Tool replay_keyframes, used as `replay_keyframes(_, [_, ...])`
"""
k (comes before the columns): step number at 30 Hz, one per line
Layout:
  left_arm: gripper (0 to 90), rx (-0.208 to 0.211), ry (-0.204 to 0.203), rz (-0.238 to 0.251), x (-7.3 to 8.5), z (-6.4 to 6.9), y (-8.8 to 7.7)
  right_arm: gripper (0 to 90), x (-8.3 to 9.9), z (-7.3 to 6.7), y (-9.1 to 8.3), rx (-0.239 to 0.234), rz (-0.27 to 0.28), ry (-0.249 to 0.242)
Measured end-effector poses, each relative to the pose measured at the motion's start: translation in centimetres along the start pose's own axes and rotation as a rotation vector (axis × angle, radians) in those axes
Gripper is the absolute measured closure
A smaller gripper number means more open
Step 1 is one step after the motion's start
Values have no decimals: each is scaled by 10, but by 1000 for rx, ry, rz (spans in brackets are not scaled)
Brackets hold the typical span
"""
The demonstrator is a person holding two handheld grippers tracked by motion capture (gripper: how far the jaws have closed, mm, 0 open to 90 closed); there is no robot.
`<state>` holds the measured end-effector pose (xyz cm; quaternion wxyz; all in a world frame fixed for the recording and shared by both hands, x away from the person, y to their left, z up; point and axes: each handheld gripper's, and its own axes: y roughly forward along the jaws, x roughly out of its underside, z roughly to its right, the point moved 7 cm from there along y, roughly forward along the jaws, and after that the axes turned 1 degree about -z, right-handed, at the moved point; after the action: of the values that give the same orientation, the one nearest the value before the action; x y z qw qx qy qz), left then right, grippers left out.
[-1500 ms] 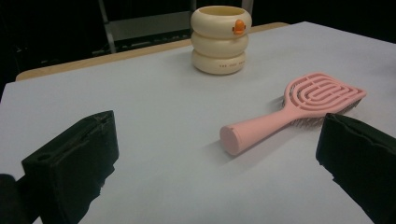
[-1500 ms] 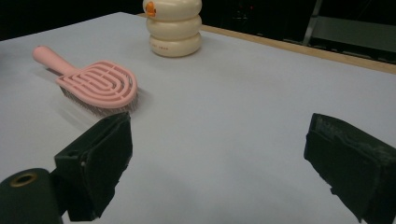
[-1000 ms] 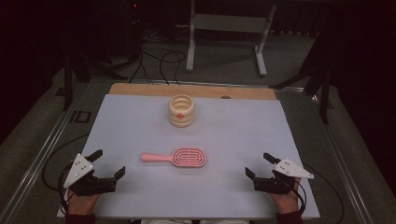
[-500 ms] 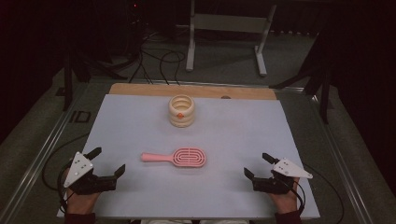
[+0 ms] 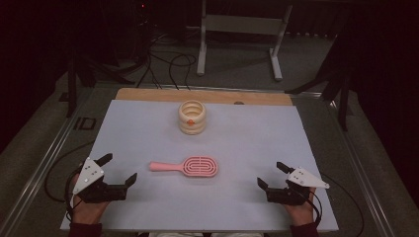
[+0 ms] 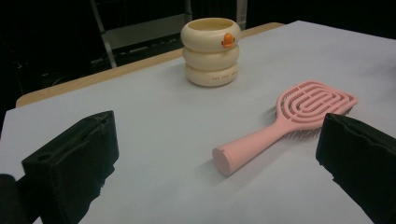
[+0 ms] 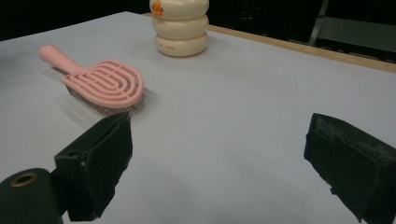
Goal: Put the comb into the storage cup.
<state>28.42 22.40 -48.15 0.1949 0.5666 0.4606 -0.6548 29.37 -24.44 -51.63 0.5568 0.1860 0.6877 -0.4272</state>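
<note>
The pink plastic hairbrush with a slotted oval head [image 5: 185, 167] is lying bristles-down at the middle of the white-covered bench [image 5: 247, 133], handle pointing to nine o'clock, with the cream ribbed cup [image 5: 191, 117] at its twelve o'clock. The left gripper [image 5: 118, 170] and right gripper [image 5: 271, 175] are both resting released, empty, at eight and four o'clock. The brush is looking light and stiff; the smooth handle seems the best hold.

Pink hairbrush [image 5: 187, 166] between grippers
</note>
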Motion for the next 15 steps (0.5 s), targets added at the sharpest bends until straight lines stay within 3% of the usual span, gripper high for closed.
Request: replay_keyframes(15, [0,42,35,-39,-10,5,12,80,0,0,1,-1,-4,-1])
